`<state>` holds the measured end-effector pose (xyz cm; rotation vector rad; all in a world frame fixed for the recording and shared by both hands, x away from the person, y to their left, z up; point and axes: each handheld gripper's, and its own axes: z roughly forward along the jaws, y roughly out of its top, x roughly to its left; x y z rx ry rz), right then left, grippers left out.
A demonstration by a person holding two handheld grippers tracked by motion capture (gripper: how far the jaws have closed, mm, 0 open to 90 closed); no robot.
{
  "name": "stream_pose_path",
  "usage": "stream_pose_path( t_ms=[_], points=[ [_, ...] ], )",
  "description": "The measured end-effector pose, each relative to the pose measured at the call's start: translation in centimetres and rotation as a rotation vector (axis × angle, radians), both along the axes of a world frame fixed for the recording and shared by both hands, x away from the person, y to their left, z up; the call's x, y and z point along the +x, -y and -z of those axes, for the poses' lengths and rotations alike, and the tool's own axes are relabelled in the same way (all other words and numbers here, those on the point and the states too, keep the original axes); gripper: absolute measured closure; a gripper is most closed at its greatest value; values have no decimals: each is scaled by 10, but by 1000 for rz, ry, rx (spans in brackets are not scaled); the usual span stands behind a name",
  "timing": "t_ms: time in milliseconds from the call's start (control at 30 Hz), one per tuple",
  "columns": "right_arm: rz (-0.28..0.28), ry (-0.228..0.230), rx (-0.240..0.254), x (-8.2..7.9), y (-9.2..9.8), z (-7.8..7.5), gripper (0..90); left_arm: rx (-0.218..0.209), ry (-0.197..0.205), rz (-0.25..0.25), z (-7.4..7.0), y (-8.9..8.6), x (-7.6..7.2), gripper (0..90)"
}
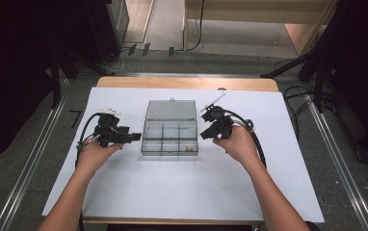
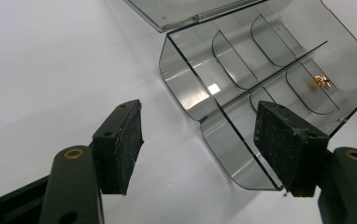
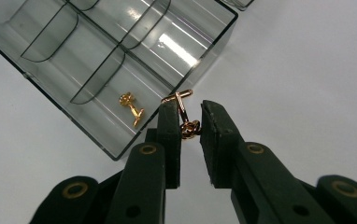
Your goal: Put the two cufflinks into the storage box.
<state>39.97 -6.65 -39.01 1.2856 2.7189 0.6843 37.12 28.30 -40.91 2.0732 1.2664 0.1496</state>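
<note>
A clear compartment box (image 1: 169, 137) is seen at the middle of the white table cover (image 1: 182, 192), its lid (image 1: 170, 109) thrown open and laid flat on the far side. The left gripper (image 1: 135, 137) is held just beside the box's left end, and in the left gripper view its jaws are spread wide, with the near left corner of the box (image 2: 242, 107) lying between and beyond them; nothing is pinched there, and one pad (image 2: 279, 144) is seen close against the box's front wall, though whether contact is made cannot be told. Over on the other side, the right gripper (image 1: 205, 134) is held just beside the box's right end. In the right gripper view its jaws are drawn close on a small gold cufflink (image 3: 184, 114), which is pinched by its knotted end while the bar end sticks out beyond the tips, near the rim at the box's right end. A second gold cufflink (image 3: 132, 108) is seen lying in the near right compartment, on the box floor; in the high view it shows as a tiny gold speck (image 1: 188, 148). Both hands (image 1: 91, 156) are kept low over the cover, and the other compartments are seen empty.
</note>
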Motion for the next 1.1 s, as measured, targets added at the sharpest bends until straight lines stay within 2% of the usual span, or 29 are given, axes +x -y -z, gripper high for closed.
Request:
stream_pose_path(
  t_ms=[167,333,500,767,933,1100],
  points=[
    [-13,6,0,-3,-5,-2,800,0,0,1,0,0,0,337],
    [-26,0,23,-7,-13,-5,800,-3,-6,7,1,1,0,337],
    [-52,5,22,-9,-23,-6,801,2,5,8,-1,2,-3,337],
    [-75,-5,22,-9,-33,-1,800,15,7,-5,-1,-3,-8,337],
    [-95,-6,4,-9,-40,4,800,11,8,-13,-1,-4,-9,338],
    [-111,-12,-13,-8,-47,11,800,25,11,-10,-1,-4,-10,337]
  ],
)
